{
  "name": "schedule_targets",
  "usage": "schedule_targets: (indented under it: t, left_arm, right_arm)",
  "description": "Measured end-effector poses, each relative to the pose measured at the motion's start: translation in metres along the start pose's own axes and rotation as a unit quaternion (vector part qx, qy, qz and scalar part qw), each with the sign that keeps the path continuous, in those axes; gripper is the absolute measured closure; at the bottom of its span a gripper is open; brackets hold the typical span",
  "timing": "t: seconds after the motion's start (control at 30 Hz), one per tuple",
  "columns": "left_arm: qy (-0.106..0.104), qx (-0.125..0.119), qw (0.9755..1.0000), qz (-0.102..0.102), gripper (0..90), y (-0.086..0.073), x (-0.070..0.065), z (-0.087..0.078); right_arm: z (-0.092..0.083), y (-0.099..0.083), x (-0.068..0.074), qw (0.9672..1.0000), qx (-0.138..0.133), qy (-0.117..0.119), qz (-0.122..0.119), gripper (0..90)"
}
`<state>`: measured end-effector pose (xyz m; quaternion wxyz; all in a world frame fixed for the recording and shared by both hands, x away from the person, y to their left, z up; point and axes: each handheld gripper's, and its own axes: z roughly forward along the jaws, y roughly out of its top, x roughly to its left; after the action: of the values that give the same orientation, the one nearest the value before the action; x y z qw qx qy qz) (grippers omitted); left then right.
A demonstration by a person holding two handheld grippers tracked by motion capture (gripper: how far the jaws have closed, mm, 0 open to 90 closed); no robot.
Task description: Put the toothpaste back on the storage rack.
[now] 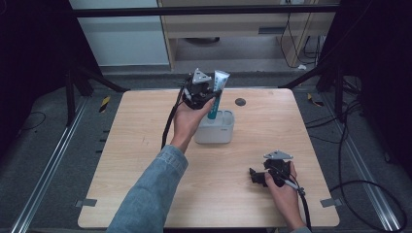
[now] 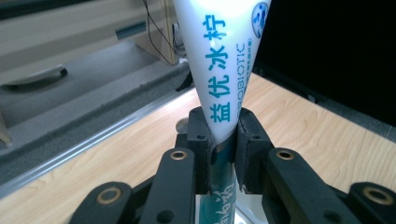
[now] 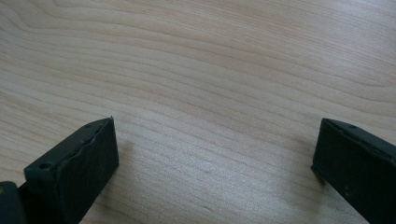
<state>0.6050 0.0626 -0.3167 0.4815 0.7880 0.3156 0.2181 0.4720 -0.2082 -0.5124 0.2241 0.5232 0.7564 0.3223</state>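
Pinching a soft white tube [image 2: 219, 70] with teal print, the left hand-held gripper [image 1: 203, 93] holds it upright in a white rounded holder [image 1: 215, 130] at the far middle of the pale wood-grain table [image 1: 145, 165]. Near right, the right hand-held gripper [image 1: 257, 177] rests wide open.

White tube [image 2: 219, 70], teal lettering; cup [image 1: 215, 130] seemingly pale grey.
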Motion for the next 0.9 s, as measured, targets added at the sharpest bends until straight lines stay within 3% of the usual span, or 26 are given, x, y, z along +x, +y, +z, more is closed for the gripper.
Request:
schedule_targets:
  t: [0.33,0.47,0.77,0.9]
  left_arm:
    - [0.010,0.001,1.0000,0.000,77.9,-0.015,0.002,0.011]
    - [0.002,0.004,1.0000,-0.006,77.9,-0.022,0.003,0.019]
    - [0.007,0.011,0.9999,-0.009,77.9,-0.032,0.005,0.025]
    - [0.006,0.018,0.9998,-0.002,77.9,-0.037,0.007,0.029]
  right_arm:
    - [0.000,0.000,0.000,1.0000,0.001,0.000,0.001,0.5]
    - [0.000,0.000,0.000,1.0000,0.000,0.000,0.000,0.5]
    - [0.000,0.000,0.000,1.0000,-0.001,0.000,0.000,0.5]
    - [0.000,0.000,0.000,1.0000,-0.001,0.000,0.000,0.5]
